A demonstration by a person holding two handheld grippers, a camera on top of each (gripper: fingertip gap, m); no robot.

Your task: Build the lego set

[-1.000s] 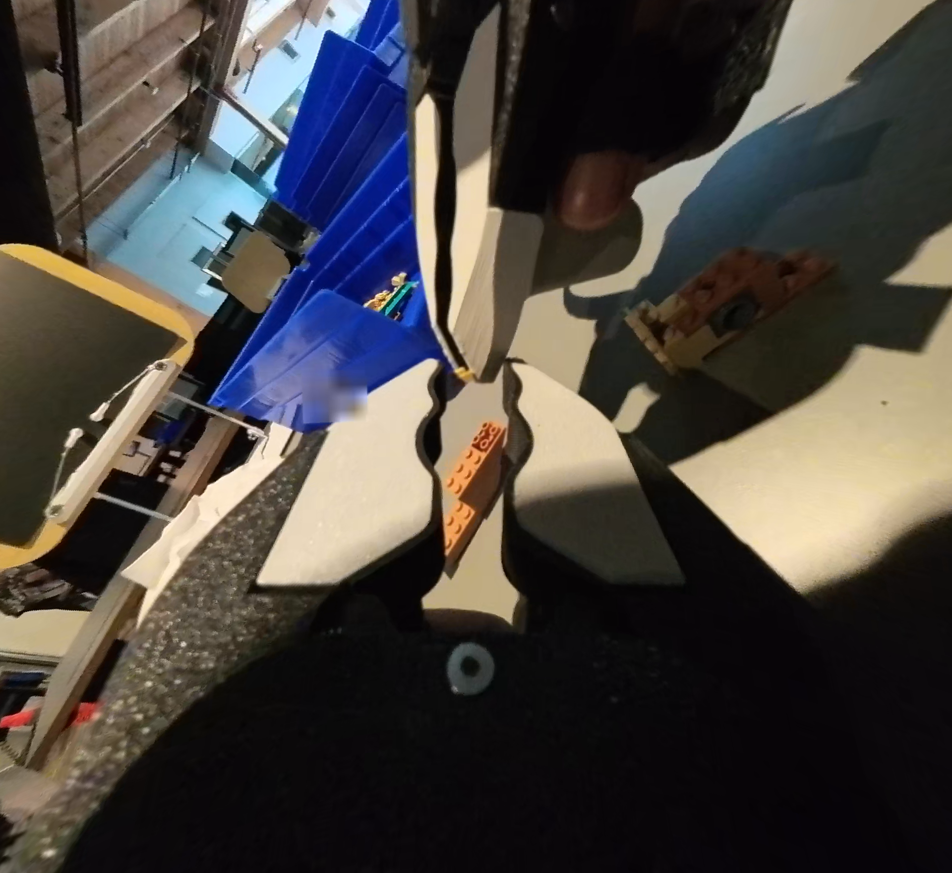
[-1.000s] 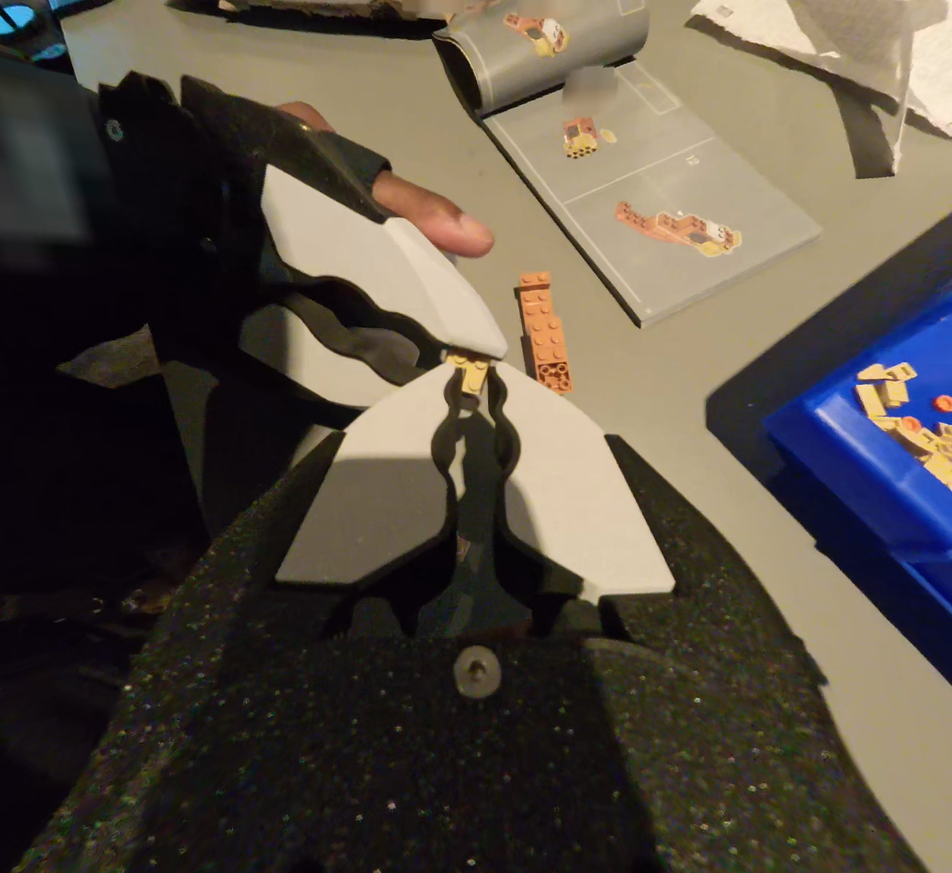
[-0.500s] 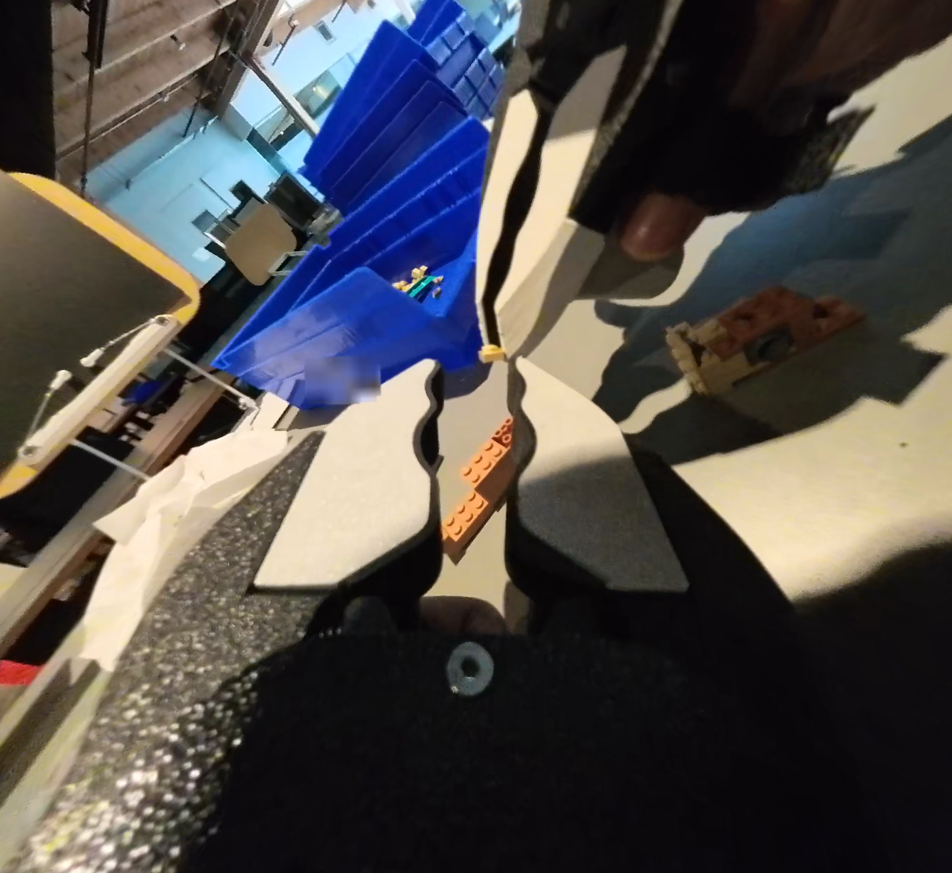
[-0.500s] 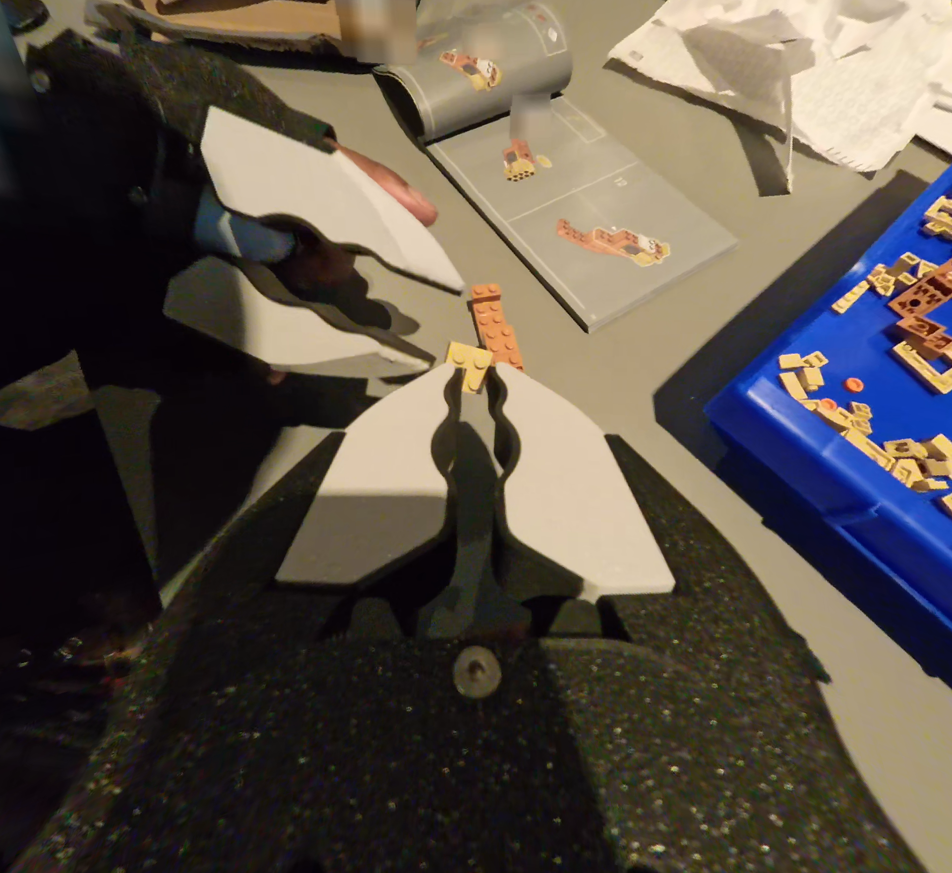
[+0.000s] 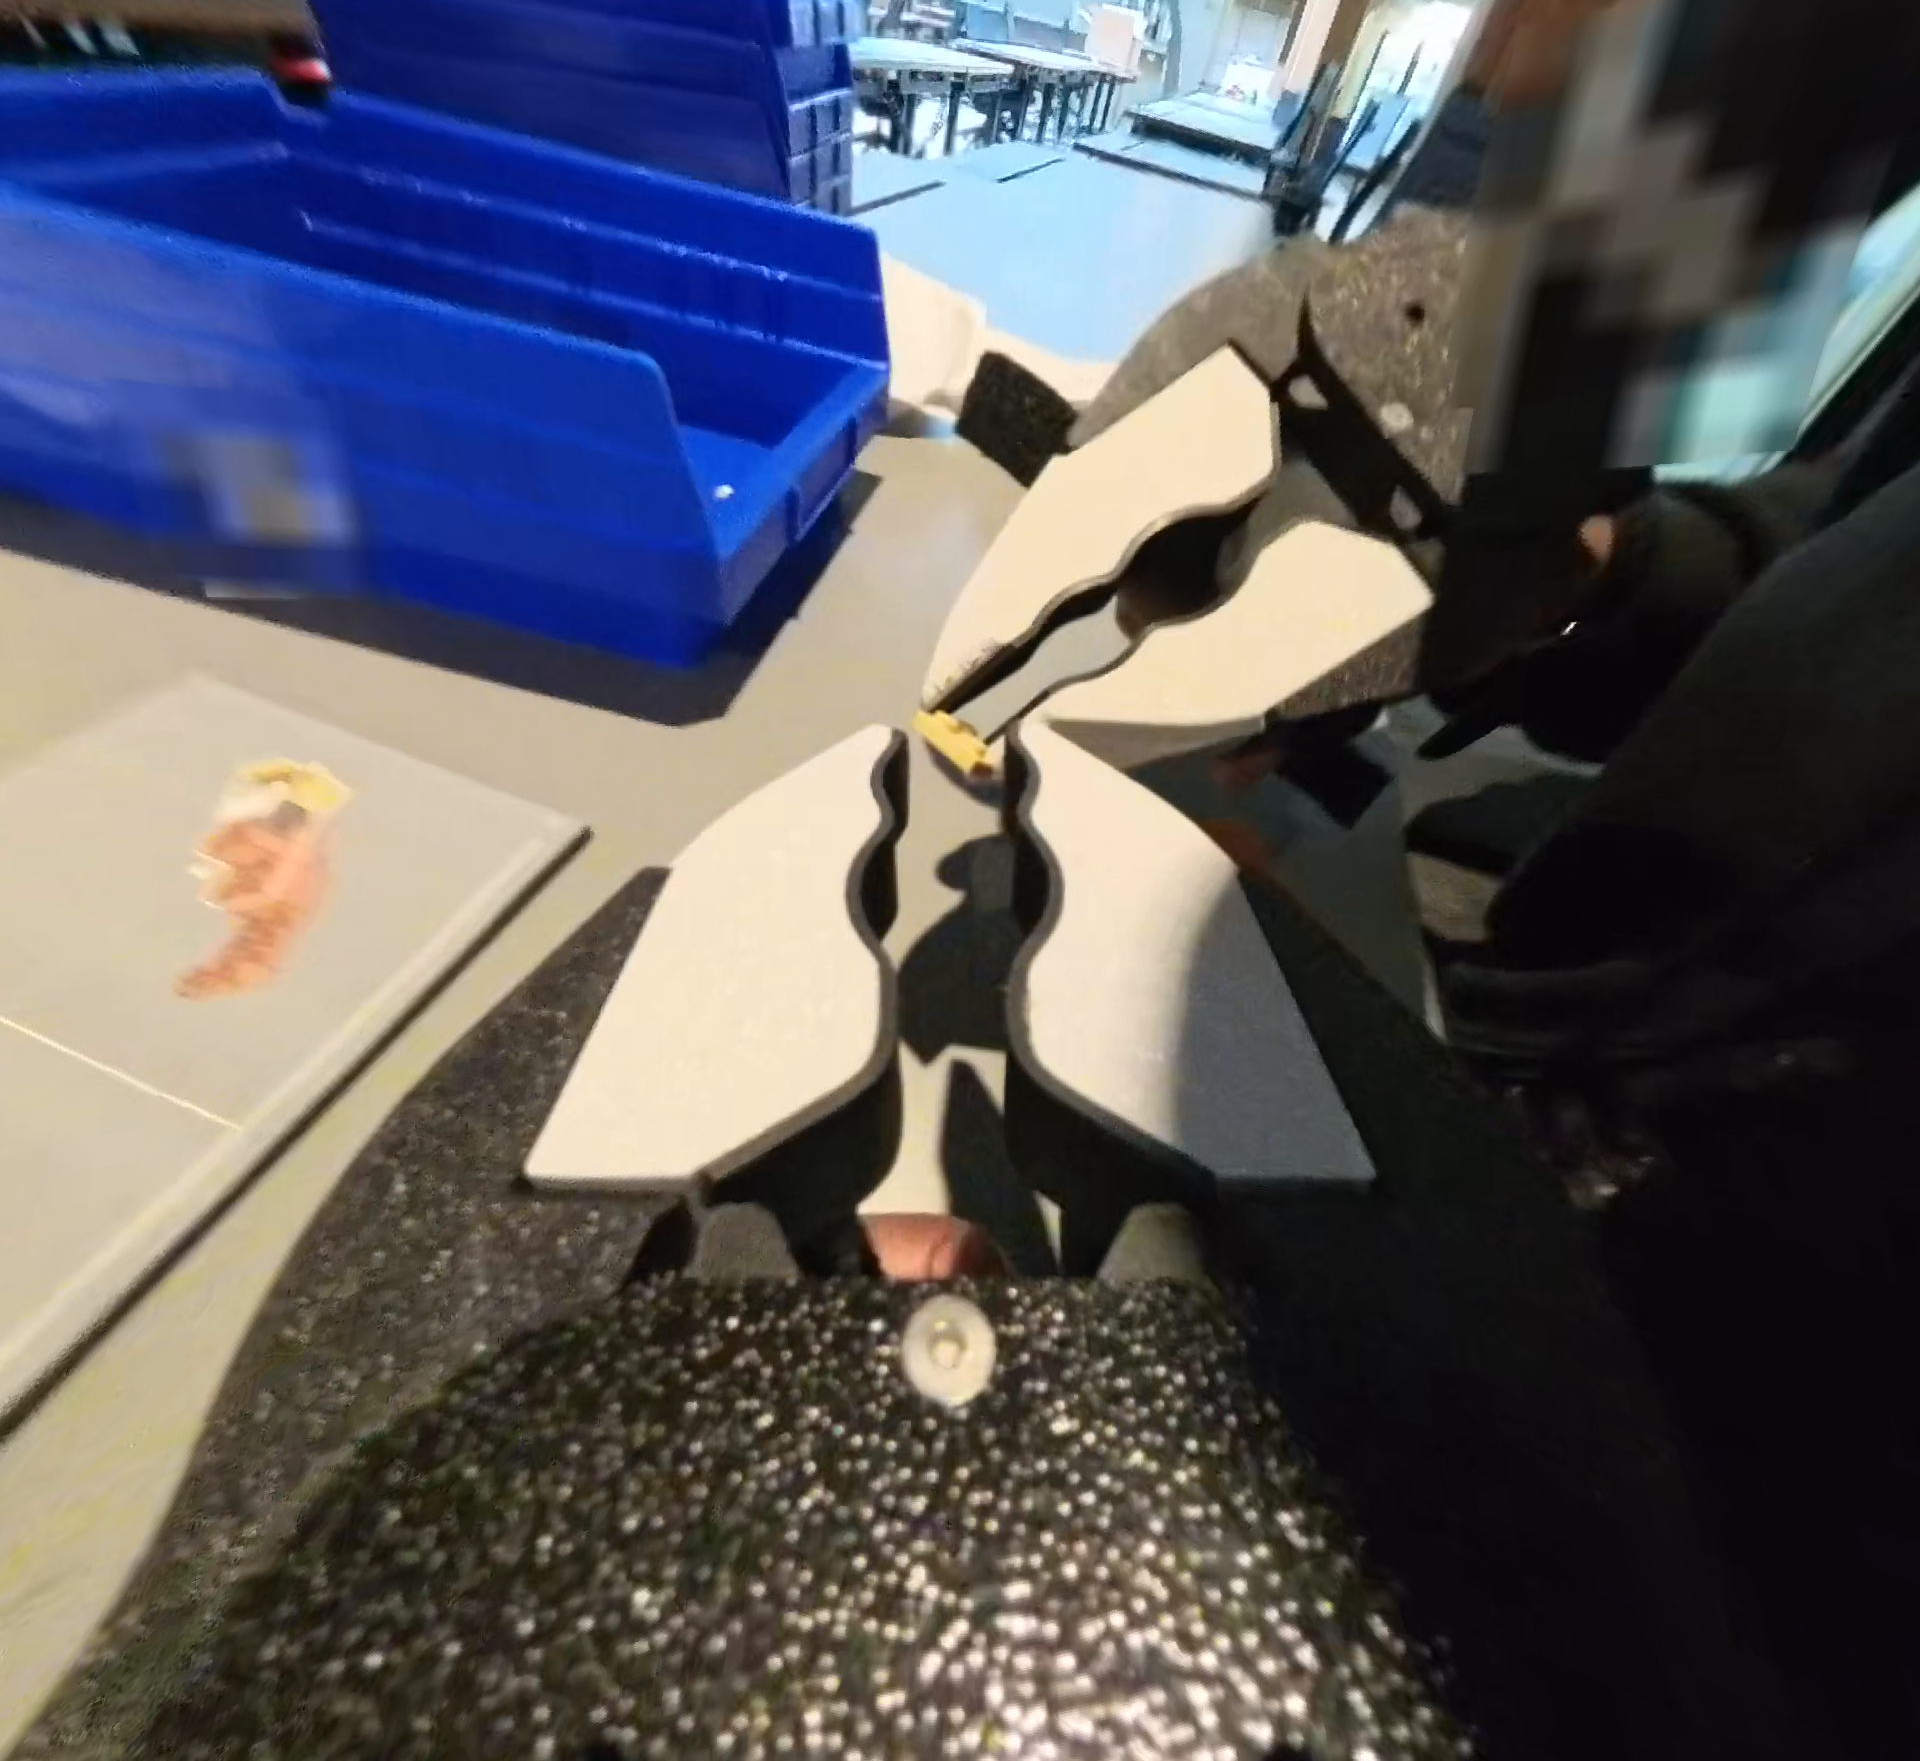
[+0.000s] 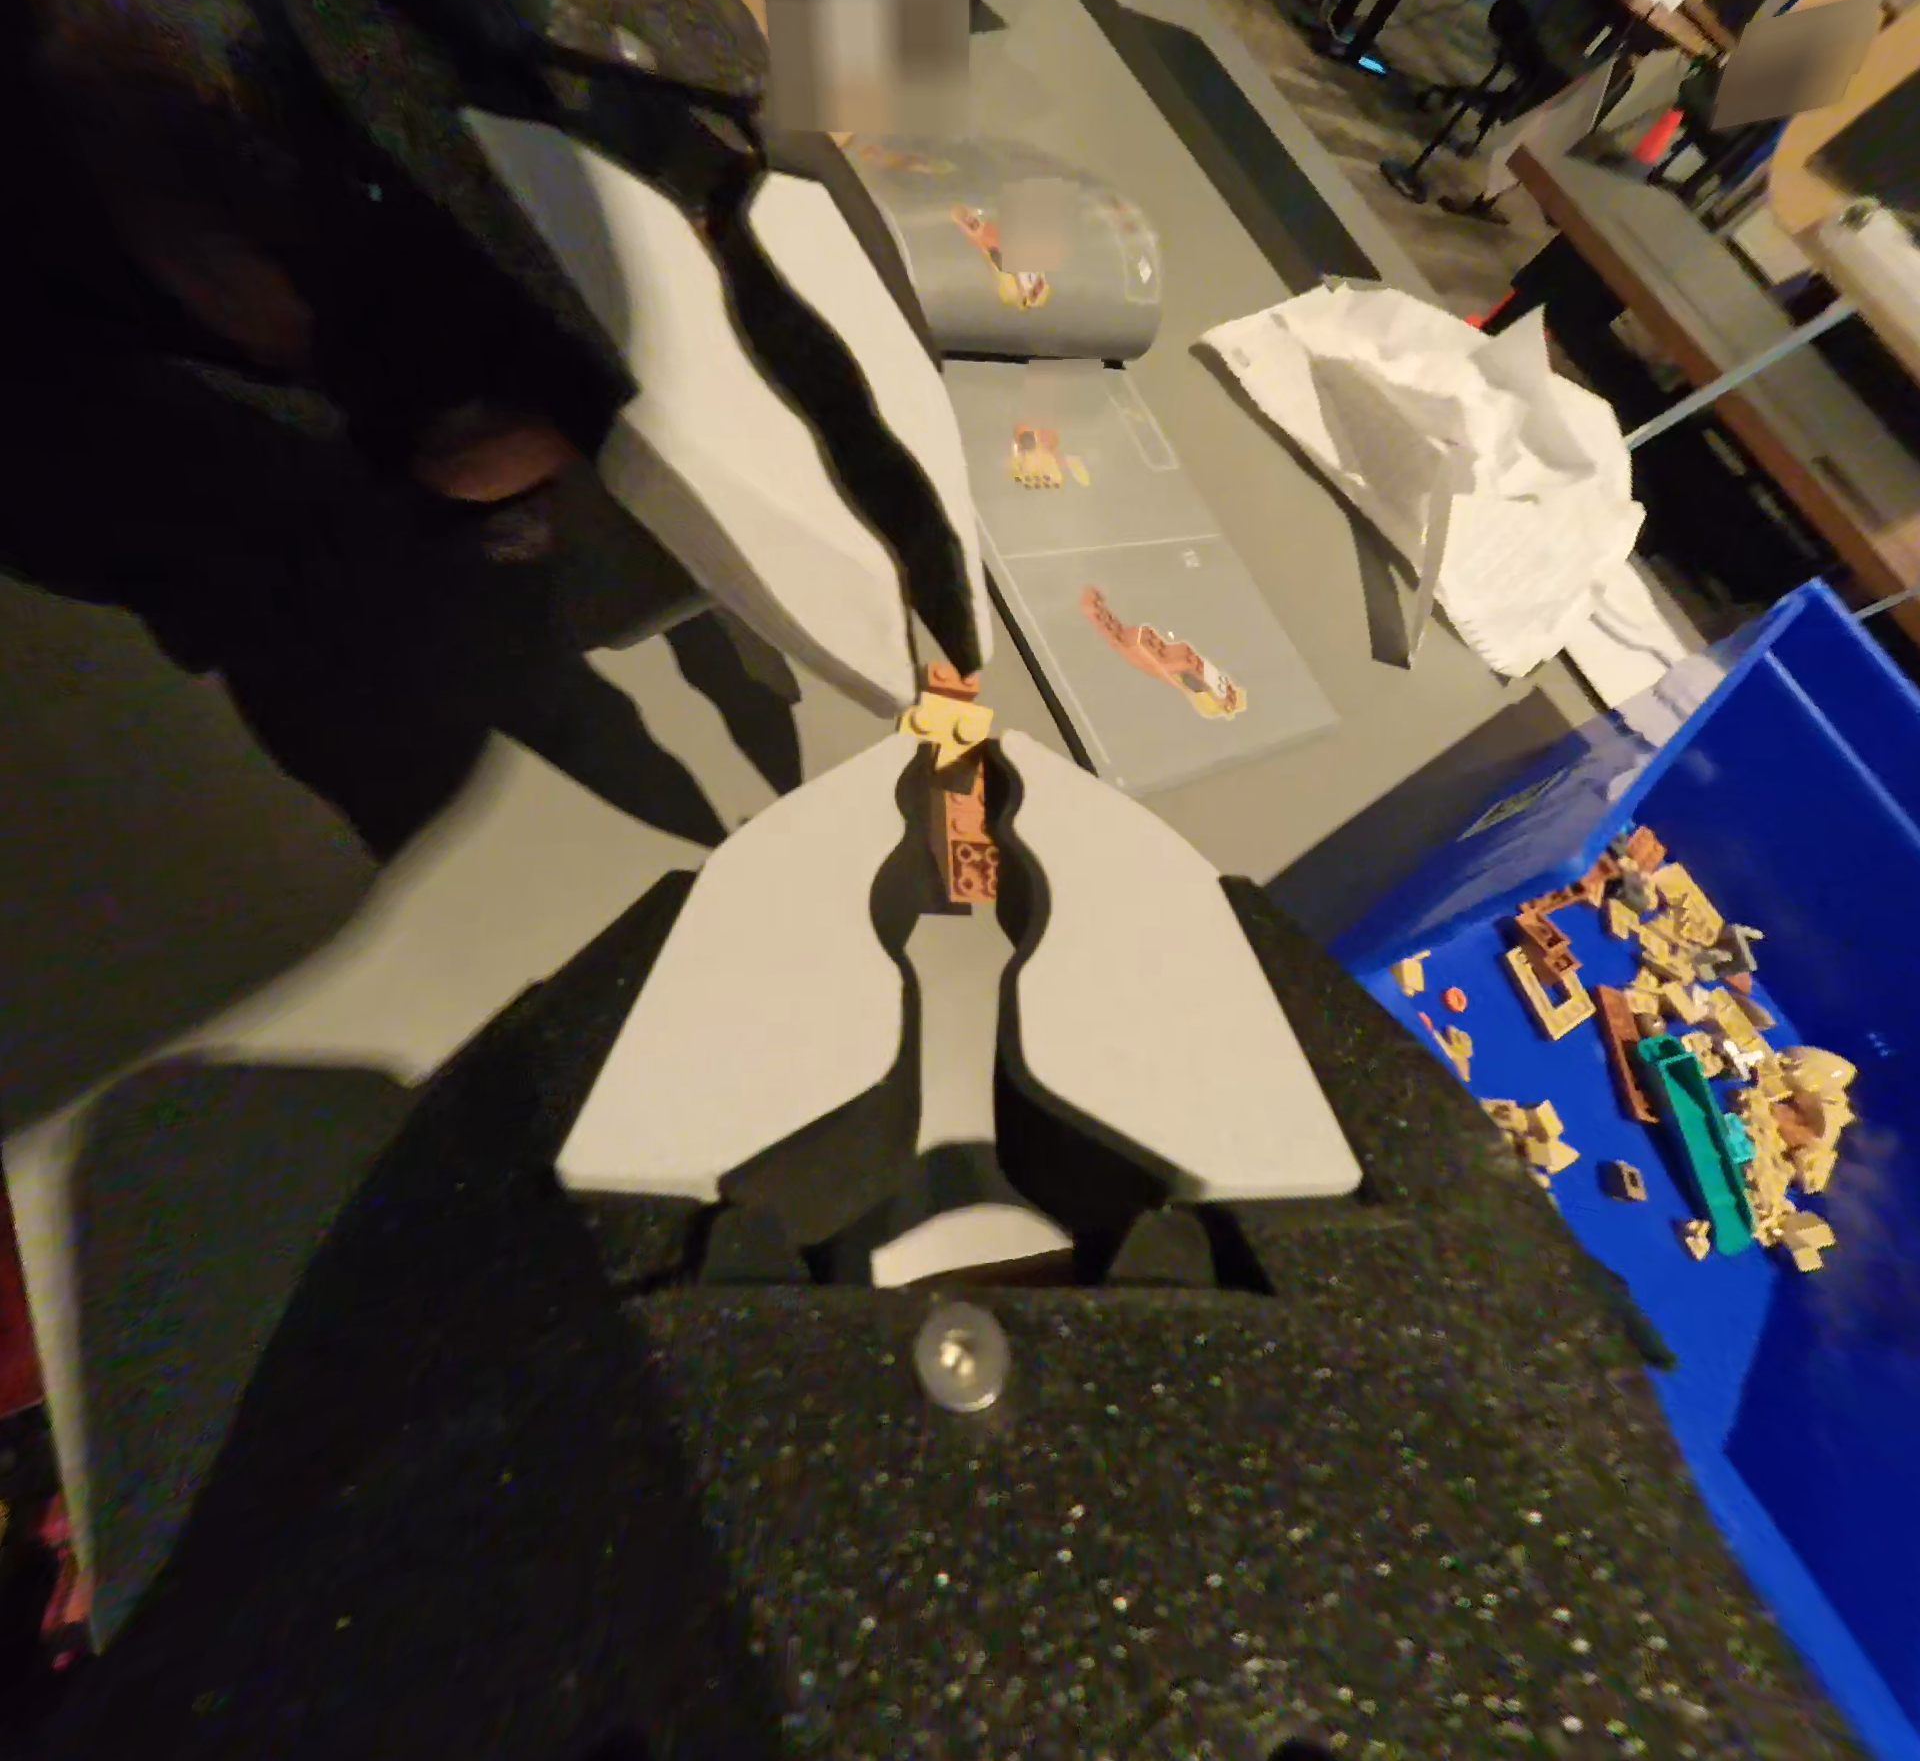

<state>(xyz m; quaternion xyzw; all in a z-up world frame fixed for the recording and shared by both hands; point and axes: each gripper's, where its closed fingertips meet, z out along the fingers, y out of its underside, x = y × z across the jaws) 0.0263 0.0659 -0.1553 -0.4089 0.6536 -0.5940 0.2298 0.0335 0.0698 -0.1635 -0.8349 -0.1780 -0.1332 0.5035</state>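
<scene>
My right gripper [image 6: 956,747] is shut on a small tan plate [image 6: 945,724] at its fingertips and holds it above the grey table [image 6: 1091,101]. My left gripper [image 5: 954,743] is open and empty. Its tips stand on either side of the same tan plate [image 5: 951,741], tip to tip with the right gripper [image 5: 966,719]. In the right wrist view the left gripper [image 6: 940,688] comes down from the upper left. An orange brick [image 6: 966,854] lies on the table below, seen through the gap between the right fingers.
An open instruction booklet [image 5: 260,880] lies on the table, also in the right wrist view [image 6: 1122,620]. Blue bins [image 5: 520,464] stand behind it. A blue bin of loose pieces [image 6: 1714,1036] is at the right. Crumpled white paper [image 6: 1455,464] lies beyond it. Less than 4 cm separates the two grippers' tips. The orange brick [image 6: 966,854] is about 6 cm from my right fingertips.
Both grippers have swung round and risen; the left now faces the right, tips meeting at the tan plate. The brown partial build has left the left wrist view.
</scene>
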